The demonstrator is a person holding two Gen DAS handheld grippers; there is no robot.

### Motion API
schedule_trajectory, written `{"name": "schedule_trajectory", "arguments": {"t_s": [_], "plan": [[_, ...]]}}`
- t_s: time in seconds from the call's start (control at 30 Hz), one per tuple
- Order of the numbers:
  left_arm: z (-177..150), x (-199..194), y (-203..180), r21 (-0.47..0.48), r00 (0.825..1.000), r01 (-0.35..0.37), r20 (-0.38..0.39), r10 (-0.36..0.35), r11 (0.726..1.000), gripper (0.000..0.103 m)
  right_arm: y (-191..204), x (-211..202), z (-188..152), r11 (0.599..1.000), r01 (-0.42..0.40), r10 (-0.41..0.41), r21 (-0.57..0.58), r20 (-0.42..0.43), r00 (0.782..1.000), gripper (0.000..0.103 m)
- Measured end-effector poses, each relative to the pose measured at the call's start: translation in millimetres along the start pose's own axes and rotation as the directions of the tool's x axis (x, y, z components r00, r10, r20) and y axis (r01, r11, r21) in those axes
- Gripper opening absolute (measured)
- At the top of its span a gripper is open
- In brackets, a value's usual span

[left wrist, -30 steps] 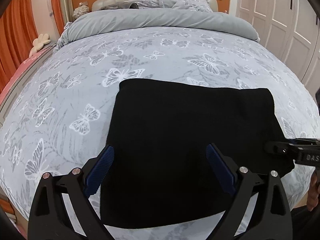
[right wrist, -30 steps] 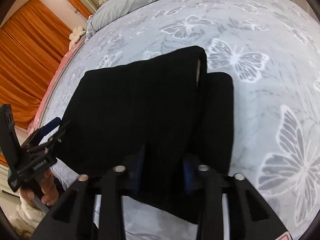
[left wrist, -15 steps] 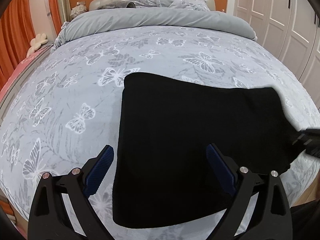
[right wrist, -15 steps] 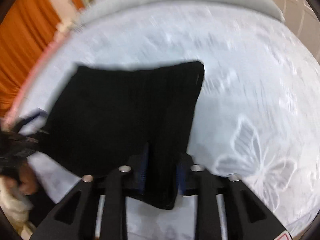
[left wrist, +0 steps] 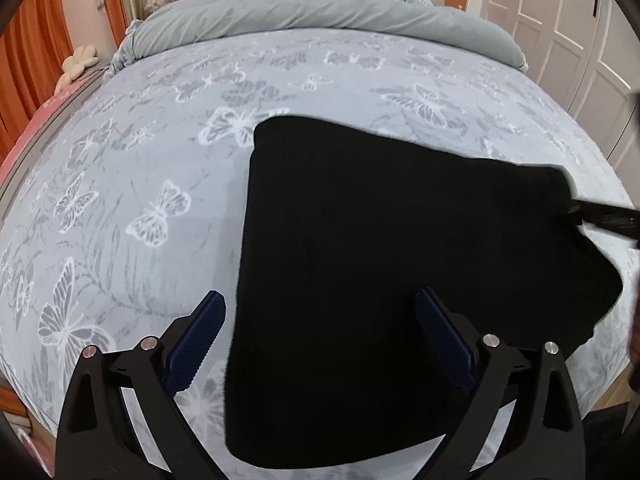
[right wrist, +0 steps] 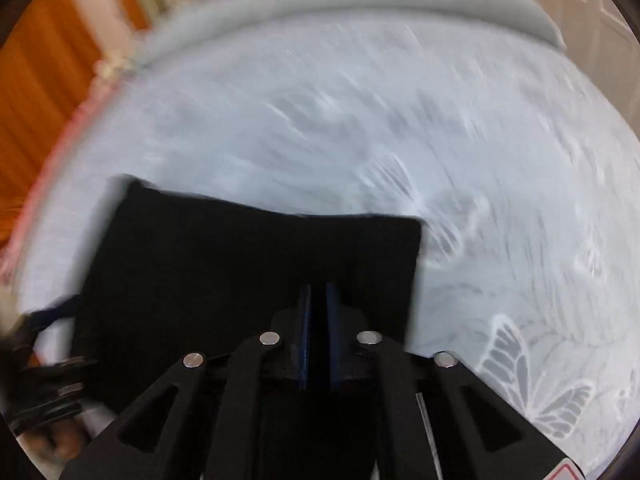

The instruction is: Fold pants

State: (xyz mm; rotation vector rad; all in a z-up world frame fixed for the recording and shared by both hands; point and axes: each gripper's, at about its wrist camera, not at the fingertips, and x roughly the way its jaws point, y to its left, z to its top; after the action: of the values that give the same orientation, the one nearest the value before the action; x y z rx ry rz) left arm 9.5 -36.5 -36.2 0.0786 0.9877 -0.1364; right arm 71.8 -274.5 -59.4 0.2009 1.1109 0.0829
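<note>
The folded black pants lie at the butterfly bedspread's near edge. The left gripper hovers with jaws spread wide apart; the right gripper, at 3 o'clock, is pressed together above the pants' edge.

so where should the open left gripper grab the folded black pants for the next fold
Take the near left corner of the folded black fabric pants, coming in low from the bed's front edge. That hem lies flat on the butterfly-print bedspread between the left gripper's open jaws.
</note>
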Motion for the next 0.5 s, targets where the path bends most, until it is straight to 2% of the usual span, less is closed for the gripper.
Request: {"name": "schedule_trajectory", "arguments": {"t_s": [0.07,0.13,0.17,0.2,0.23,0.3,0.37,0.43,0.5], "plan": [[-1,-2,5,-0.007,1.0,-0.001,0.001,0.001,1.0,0.094,-5,-21,6,0.997,-0.021,0.016,0.079,0.064,0.998,0.009],[-2,-8,13,-0.017,1.0,-0.007,0.016,0.008,1.0,0.094,7,-46,6,0.997,-0.057,0.049,0.045,0.155,0.987,0.015],[-3,-11,20,-0.026,1.0,-0.016,0.025,0.017,1.0,0.094,14,-53,6,0.996,-0.085,0.08,0.016,0.186,0.979,0.014],[-4,-12,25,-0.035,0.999,-0.02,0.028,0.021,0.999,0.094,23,-47,8,0.997,-0.077,0.078,-0.014,0.175,0.981,0.014],[-4,-14,33,-0.05,0.999,-0.023,0.028,0.025,0.998,0.094,26,-27,10,1.0,-0.02,0.022,-0.023,0.115,0.993,0.014],[-4,-16,47,-0.075,0.999,-0.02,0.028,0.023,0.997,0.095,18,11,9,0.998,0.068,-0.068,0.017,0.007,0.998,0.013],[-4,-20,61,-0.106,0.999,-0.013,0.034,0.017,0.994,0.097,21,-2,14,0.996,0.059,-0.063,0.068,0.055,0.996,0.014],[-5,-27,76,-0.131,0.997,-0.042,0.054,0.05,0.99,0.096,51,-29,16,1.0,-0.006,0.006,0.0,0.159,0.987,0.014],[-6,-32,89,-0.149,0.995,-0.064,0.069,0.076,0.987,0.096,89,-35,14,0.991,-0.107,0.118,-0.078,0.162,0.98,0.014]]}}
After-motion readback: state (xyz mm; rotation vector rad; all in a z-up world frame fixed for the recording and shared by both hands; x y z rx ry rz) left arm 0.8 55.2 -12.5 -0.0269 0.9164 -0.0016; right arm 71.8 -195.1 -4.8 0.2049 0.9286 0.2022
